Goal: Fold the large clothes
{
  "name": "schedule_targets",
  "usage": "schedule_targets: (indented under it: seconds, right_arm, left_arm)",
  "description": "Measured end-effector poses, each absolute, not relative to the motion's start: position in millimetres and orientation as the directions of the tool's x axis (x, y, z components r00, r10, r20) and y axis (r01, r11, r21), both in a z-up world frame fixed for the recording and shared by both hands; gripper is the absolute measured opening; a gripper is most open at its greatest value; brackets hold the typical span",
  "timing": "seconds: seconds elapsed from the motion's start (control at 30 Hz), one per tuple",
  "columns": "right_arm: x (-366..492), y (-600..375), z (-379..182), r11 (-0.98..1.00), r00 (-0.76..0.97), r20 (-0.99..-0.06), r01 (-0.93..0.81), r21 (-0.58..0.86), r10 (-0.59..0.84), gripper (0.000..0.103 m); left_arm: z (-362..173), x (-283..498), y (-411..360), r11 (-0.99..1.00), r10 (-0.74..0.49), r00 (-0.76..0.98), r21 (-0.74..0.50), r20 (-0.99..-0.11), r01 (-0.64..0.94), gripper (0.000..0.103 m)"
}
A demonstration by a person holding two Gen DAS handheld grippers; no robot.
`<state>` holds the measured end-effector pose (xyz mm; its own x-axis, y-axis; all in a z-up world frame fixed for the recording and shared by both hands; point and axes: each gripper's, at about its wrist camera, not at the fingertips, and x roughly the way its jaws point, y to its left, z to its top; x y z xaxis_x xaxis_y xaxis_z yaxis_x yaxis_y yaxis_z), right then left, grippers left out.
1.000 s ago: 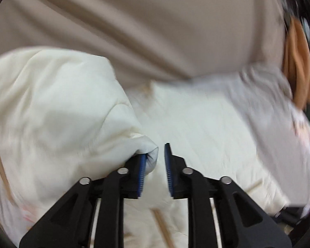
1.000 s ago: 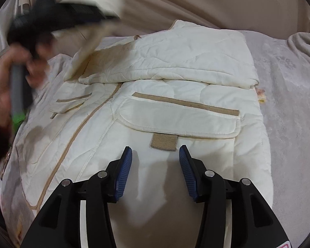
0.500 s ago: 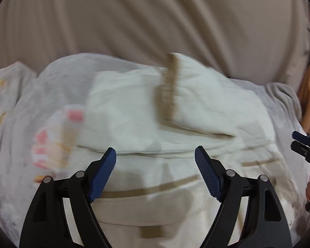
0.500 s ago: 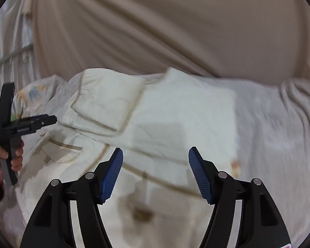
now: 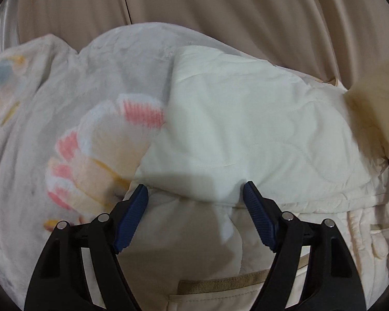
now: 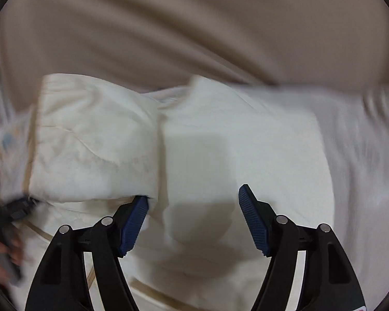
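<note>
A cream quilted jacket (image 5: 259,134) with tan trim lies on a pale blanket (image 5: 64,98). Both sleeves are folded in over its chest; in the right wrist view the left sleeve (image 6: 96,140) and the right sleeve (image 6: 241,140) lie side by side. My left gripper (image 5: 195,191) is open and empty, its fingertips at the lower edge of the folded sleeve. My right gripper (image 6: 193,194) is open and empty, low over the jacket with its left fingertip (image 6: 140,207) at the left sleeve's lower edge. The left gripper shows blurred at the left edge of the right wrist view (image 6: 10,215).
The blanket has a pink and orange print (image 5: 98,155) and covers the surface on all sides of the jacket. A beige curtain (image 6: 194,31) hangs close behind. A tan pocket trim (image 5: 220,283) lies between the left gripper's fingers.
My left gripper let go of the sleeve, opened wide and moved down to the jacket. My right gripper opened wider and moved up to the folded sleeves.
</note>
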<state>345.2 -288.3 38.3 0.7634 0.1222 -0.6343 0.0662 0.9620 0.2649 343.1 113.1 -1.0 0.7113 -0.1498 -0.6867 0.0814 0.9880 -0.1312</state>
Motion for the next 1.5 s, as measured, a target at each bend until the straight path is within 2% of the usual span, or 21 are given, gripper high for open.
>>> schedule_targets:
  seconds: [0.03, 0.1, 0.27, 0.43, 0.5, 0.53, 0.57, 0.6, 0.63, 0.73, 0.8, 0.83, 0.9, 0.93, 0.97, 1.03, 1.1, 1.2, 1.33, 1.5]
  right_arm:
    - [334.4, -319.2, 28.6, 0.927, 0.749, -0.648, 0.132, 0.352, 0.139, 0.068]
    - [311.5, -355.4, 19.0, 0.891, 0.755, -0.648, 0.224, 0.396, 0.098, 0.069]
    - [284.6, -388.8, 23.1, 0.872, 0.783, -0.609, 0.202, 0.446, 0.13, 0.069]
    - [311.7, -380.8, 38.9, 0.862, 0.798, -0.565, 0.12, 0.492, 0.212, 0.069]
    - [326.7, -379.2, 29.1, 0.842, 0.774, -0.585, 0.133, 0.522, 0.241, 0.069]
    - [333.9, -375.8, 25.0, 0.839, 0.761, -0.598, 0.139, 0.527, 0.25, 0.066]
    - [340.8, -368.6, 22.2, 0.84, 0.75, -0.608, 0.134, 0.525, 0.26, 0.044]
    - [344.6, -361.3, 24.0, 0.848, 0.742, -0.612, 0.113, 0.518, 0.274, 0.027]
    - [344.6, -353.1, 29.9, 0.859, 0.744, -0.607, 0.087, 0.504, 0.281, 0.015]
    - [316.7, -334.3, 66.6, 0.871, 0.821, -0.478, -0.044, 0.49, 0.311, 0.008]
    - [305.0, -332.5, 69.7, 0.881, 0.841, -0.455, -0.054, 0.47, 0.294, 0.007]
    - [309.3, -333.6, 58.8, 0.895, 0.826, -0.497, -0.02, 0.446, 0.266, 0.007]
    - [331.0, -339.0, 11.6, 0.918, 0.72, -0.659, 0.079, 0.389, 0.217, 0.007]
    - [336.0, -341.8, -6.9, 0.91, 0.683, -0.689, 0.087, 0.405, 0.241, 0.005]
    - [333.7, -345.6, -11.9, 0.897, 0.681, -0.684, 0.091, 0.434, 0.261, 0.003]
    - [323.0, -349.1, 4.4, 0.892, 0.708, -0.664, 0.11, 0.438, 0.239, 0.009]
    - [309.9, -349.6, 32.1, 0.922, 0.746, -0.647, 0.124, 0.367, 0.157, 0.016]
    - [300.6, -336.5, 78.0, 0.959, 0.811, -0.584, 0.136, 0.247, 0.035, 0.017]
    - [336.4, -277.7, 111.1, 0.972, 0.819, -0.555, -0.018, 0.233, 0.148, 0.017]
    - [414.0, -178.9, 95.5, 0.952, 0.743, -0.597, -0.197, 0.235, 0.302, 0.017]
  left_arm:
    - [-1.0, 342.8, 113.4, 0.988, -0.148, 0.711, -0.13, -0.687, 0.08, 0.073]
    - [1.6, 340.2, 114.1, 0.99, -0.138, 0.717, -0.126, -0.684, 0.07, 0.072]
    - [22.2, 323.6, 125.9, 0.952, -0.267, 0.714, -0.292, -0.647, 0.092, 0.073]
    - [22.5, 327.1, 120.7, 0.857, -0.467, 0.598, -0.5, -0.652, 0.125, 0.09]
    - [13.8, 338.2, 119.4, 0.849, -0.472, 0.572, -0.521, -0.671, 0.09, 0.09]
    - [11.1, 339.4, 118.5, 0.852, -0.459, 0.576, -0.519, -0.676, 0.07, 0.085]
    - [9.5, 343.1, 120.4, 0.858, -0.438, 0.589, -0.511, -0.68, 0.048, 0.077]
    - [10.4, 347.1, 122.2, 0.871, -0.409, 0.605, -0.489, -0.683, 0.037, 0.052]
    - [13.1, 349.9, 123.5, 0.888, -0.375, 0.62, -0.458, -0.69, 0.028, 0.038]
    - [23.2, 351.1, 125.8, 0.927, -0.296, 0.67, -0.374, -0.68, 0.029, 0.021]
    - [19.4, 352.5, 122.7, 0.949, -0.251, 0.673, -0.314, -0.696, 0.029, 0.018]
    - [13.9, 352.7, 120.2, 0.955, -0.239, 0.667, -0.295, -0.706, 0.03, 0.018]
    - [0.9, 355.2, 119.3, 0.963, -0.216, 0.658, -0.267, -0.721, 0.024, 0.018]
    - [-3.1, 354.4, 118.7, 0.963, -0.218, 0.657, -0.267, -0.722, 0.026, 0.018]
    - [-3.9, 352.7, 118.0, 0.965, -0.213, 0.66, -0.26, -0.72, 0.027, 0.019]
    - [2.9, 345.8, 120.4, 0.972, -0.19, 0.671, -0.235, -0.717, 0.025, 0.02]
    - [17.1, 329.3, 124.5, 0.98, -0.163, 0.696, -0.195, -0.7, 0.033, 0.021]
    - [53.7, 305.9, 124.9, 0.989, -0.136, 0.759, -0.131, -0.637, 0.068, 0.021]
    - [93.1, 328.3, 104.0, 0.99, -0.137, 0.804, -0.095, -0.578, 0.1, 0.032]
    - [94.6, 397.3, 64.8, 0.973, -0.226, 0.772, -0.17, -0.594, 0.155, 0.032]
